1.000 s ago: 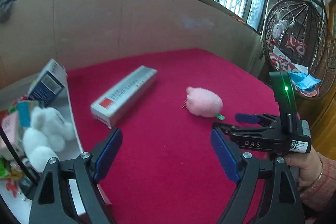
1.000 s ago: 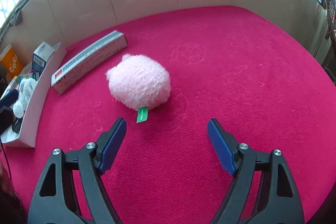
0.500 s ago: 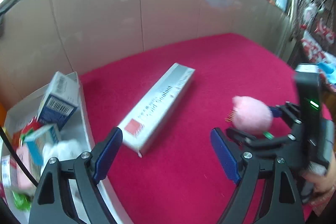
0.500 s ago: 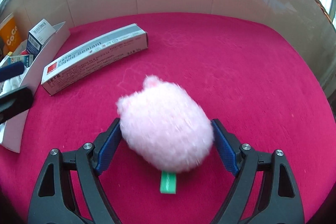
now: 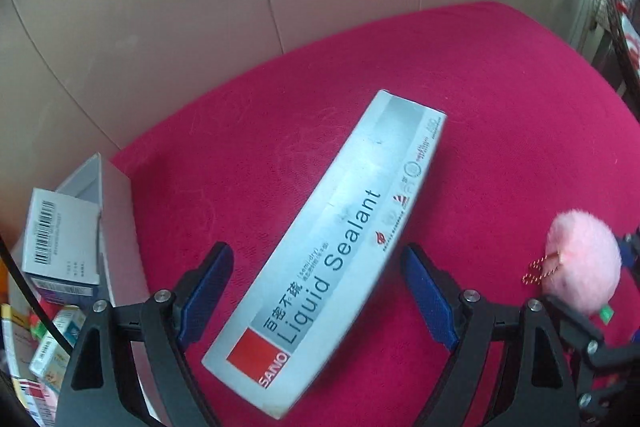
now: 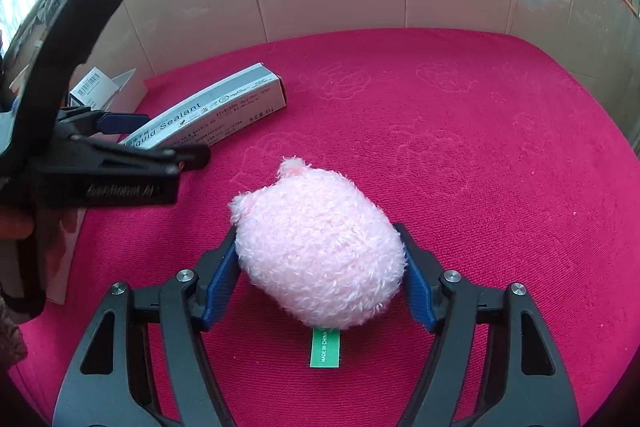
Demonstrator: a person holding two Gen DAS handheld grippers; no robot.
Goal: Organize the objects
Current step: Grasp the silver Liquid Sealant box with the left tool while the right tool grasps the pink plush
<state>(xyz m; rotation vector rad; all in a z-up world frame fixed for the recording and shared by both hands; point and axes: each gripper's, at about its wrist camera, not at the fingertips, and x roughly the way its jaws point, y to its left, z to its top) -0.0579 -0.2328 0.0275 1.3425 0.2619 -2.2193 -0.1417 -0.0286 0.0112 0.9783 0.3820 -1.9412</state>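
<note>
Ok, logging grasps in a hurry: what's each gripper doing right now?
Left gripper: open, straddling the Liquid Sealant box, pads clear of it.
Right gripper: jaws just closing, pads pressing the pink plush toy.

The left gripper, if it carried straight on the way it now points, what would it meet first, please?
Most likely the Liquid Sealant box: the left gripper stands open, angled down, with the box lying slantwise between its fingers on the red cloth. Neither pad seems to touch it yet, though depth is hard to judge.
</note>
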